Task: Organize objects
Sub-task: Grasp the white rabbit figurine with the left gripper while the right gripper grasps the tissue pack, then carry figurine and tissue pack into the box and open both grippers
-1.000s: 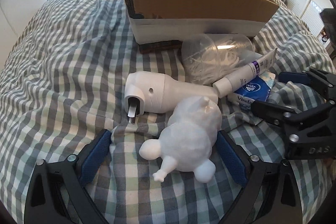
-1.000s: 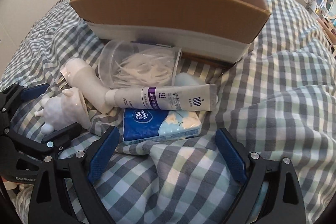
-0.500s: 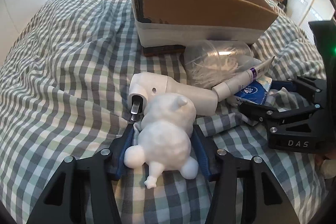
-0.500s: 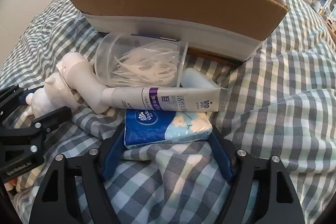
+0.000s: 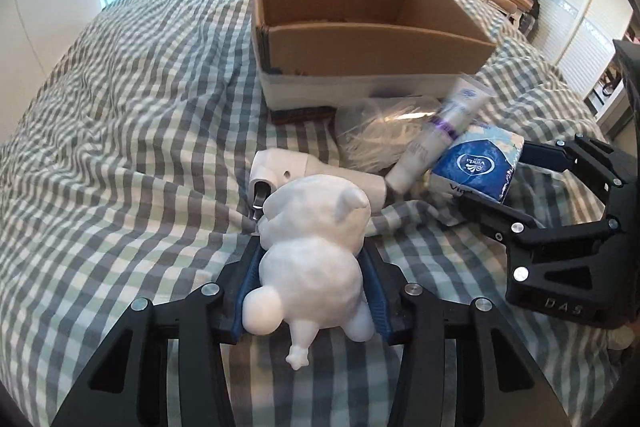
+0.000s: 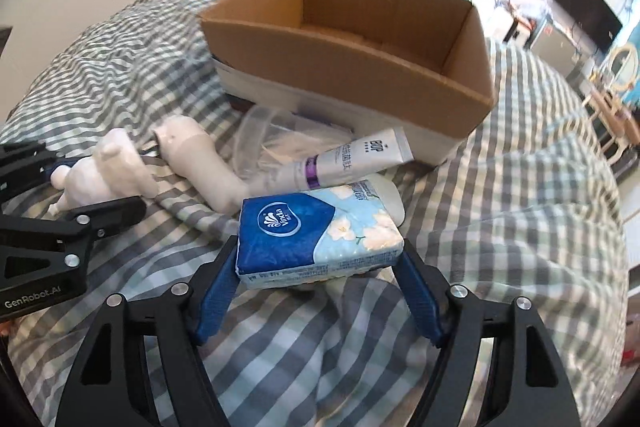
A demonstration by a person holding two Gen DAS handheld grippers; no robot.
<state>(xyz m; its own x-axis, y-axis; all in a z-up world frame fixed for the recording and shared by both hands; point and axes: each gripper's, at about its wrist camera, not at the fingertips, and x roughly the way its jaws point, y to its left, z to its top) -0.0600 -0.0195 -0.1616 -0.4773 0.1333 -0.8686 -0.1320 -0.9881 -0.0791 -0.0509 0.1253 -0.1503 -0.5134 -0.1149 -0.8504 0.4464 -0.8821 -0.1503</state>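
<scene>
Two grips at once, one per hand.

Left wrist view: your left gripper is closing, blue pads pressed on both flanks of the white toy animal, its head toward 12 o'clock. It looks light, hard and smooth, so likely slippery; the round belly is the right hold, not the thin tail or legs. At 3 o'clock your right gripper carries the tissue pack. The cardboard box sits open at 12 o'clock on the checked bedspread.

Right wrist view: the right gripper's jaws clamp the tissue pack's short ends. Soft and light, it will squash, so squeeze gently. Only here do you see the round white thing behind the pack. The tube leans at 12 o'clock; the left view alone shows the metal prongs on the white plug-in piece.
</scene>
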